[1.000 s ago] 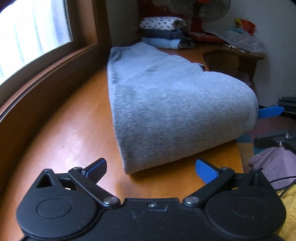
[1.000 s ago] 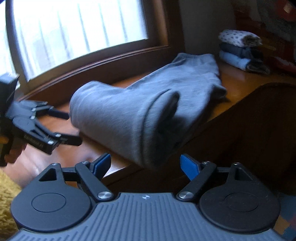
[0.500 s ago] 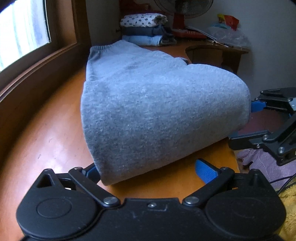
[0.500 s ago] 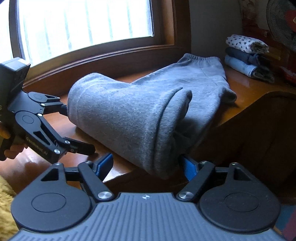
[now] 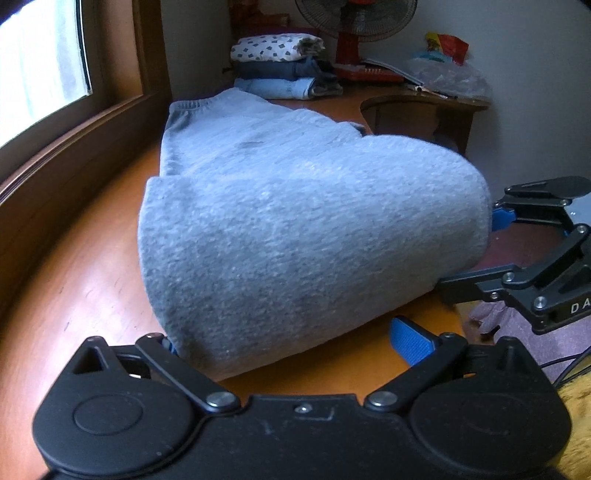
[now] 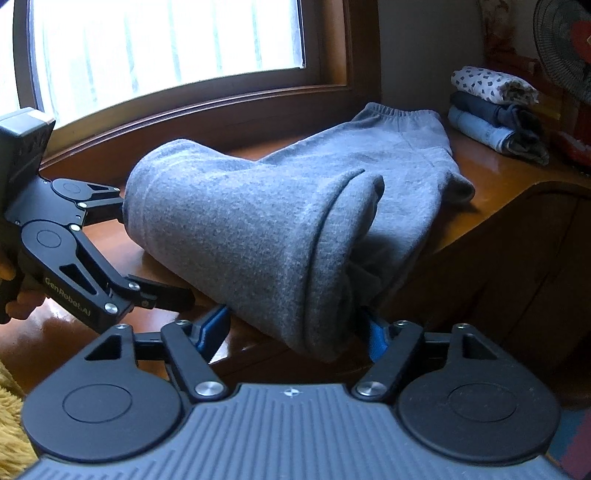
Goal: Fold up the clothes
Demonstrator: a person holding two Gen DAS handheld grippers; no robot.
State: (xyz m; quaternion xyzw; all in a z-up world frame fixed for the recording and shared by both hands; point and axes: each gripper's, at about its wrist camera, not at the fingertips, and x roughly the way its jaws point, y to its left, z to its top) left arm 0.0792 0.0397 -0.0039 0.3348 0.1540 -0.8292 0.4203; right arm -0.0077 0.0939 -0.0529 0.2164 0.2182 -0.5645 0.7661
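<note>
While the wooden table (image 5: 85,291) runs along under the window (image 6: 166,40), the grey sweatpants (image 5: 295,229) take up most of its near stretch, waistband toward the far wall and the folded end bulging up at the near edge. Behind them a stack of folded clothes (image 5: 280,66) sits against the wall, a fan (image 5: 354,22) stands just beside it, and a plastic bag (image 5: 450,74) lies on the far right part of the table. Below the near edge, a purple cloth (image 5: 524,332) and something yellow and fuzzy (image 6: 11,424) fill the low corners.

From the left wrist view, the left gripper (image 5: 291,339) has its jaws spread wide with the near left corner of the fold between them; the left pad is hidden behind the cloth, and the right pad stands clear of it over bare wood. Seen from its own camera, the right gripper (image 6: 295,328) brackets the hanging right corner of the fold, which droops over the table edge. Its jaws have just been closing, with the cloth between them; the right pad is against the fabric, the left pad still shows a gap.

Bare wood lies open between the sweatpants and the window sill, and a narrow strip at the near edge.
</note>
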